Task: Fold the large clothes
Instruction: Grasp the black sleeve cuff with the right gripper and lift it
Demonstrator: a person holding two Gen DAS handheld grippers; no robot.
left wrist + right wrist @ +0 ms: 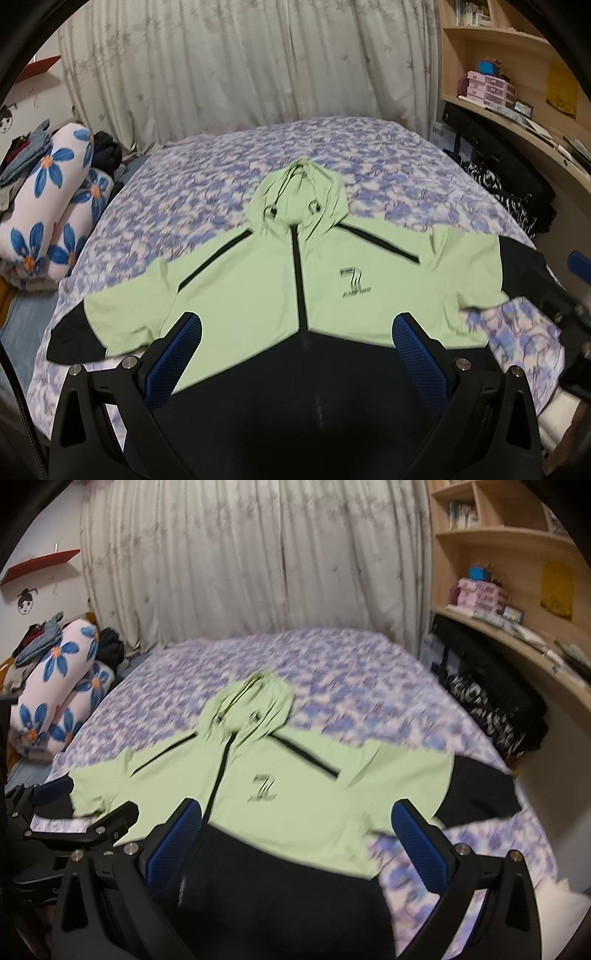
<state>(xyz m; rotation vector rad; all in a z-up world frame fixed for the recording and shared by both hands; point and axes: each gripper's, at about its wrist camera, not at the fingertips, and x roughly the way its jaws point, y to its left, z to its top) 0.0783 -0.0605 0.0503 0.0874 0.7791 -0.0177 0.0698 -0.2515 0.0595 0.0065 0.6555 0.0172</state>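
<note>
A light green and black hooded jacket (pixel 258 280) lies flat, front up, on the bed, sleeves spread out and hood pointing away. It also shows in the right wrist view (pixel 295 805). My left gripper (pixel 297 328) is open and empty, held above the jacket's black lower part. My right gripper (pixel 295 816) is open and empty, above the jacket's lower right part. The left gripper (pixel 74 812) shows at the left edge of the right wrist view. Part of the right gripper shows at the right edge of the left wrist view, its fingers hidden.
The bed has a purple floral sheet (pixel 332 147). A rolled flower-print quilt (pixel 55 206) and piled clothes lie at the left. A curtain (pixel 240 66) hangs behind. Wooden shelves and a desk (pixel 517 110) with dark bags stand at the right.
</note>
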